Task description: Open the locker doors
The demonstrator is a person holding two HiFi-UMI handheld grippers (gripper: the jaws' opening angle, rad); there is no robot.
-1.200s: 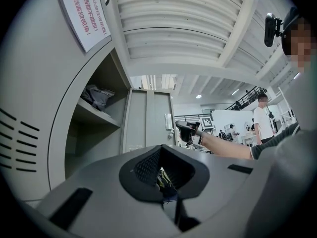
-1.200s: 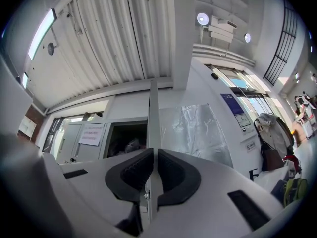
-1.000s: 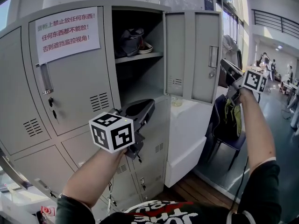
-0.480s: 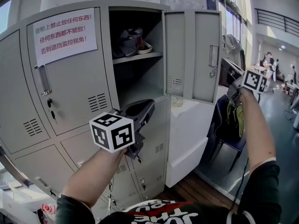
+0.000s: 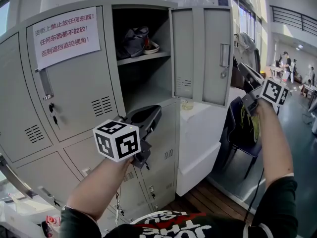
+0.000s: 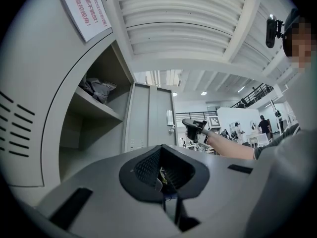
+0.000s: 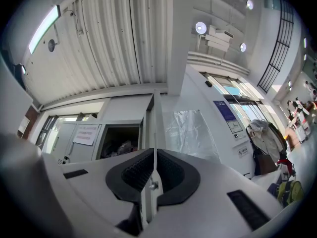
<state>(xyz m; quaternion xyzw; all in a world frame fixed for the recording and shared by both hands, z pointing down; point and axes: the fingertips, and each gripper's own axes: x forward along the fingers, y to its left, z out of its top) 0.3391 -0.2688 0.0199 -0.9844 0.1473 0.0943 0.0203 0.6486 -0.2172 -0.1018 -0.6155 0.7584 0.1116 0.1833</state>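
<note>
A grey locker bank fills the head view. Its upper middle door stands swung open to the right, with its handle near the free edge. My right gripper is at that edge. In the right gripper view the thin door edge runs between the jaws, and the right gripper is shut on it. My left gripper hangs in front of the open compartment, below its shelf, shut and holding nothing. The door to the left is closed and bears a paper notice.
Shoes lie on the shelf inside the open compartment. Lower locker doors are closed. A white cabinet stands right of the lockers, with a chair and bag beyond it. People stand far off at the right.
My right gripper has shifted slightly right and down along with the door's edge. The left gripper has stayed where it was.
</note>
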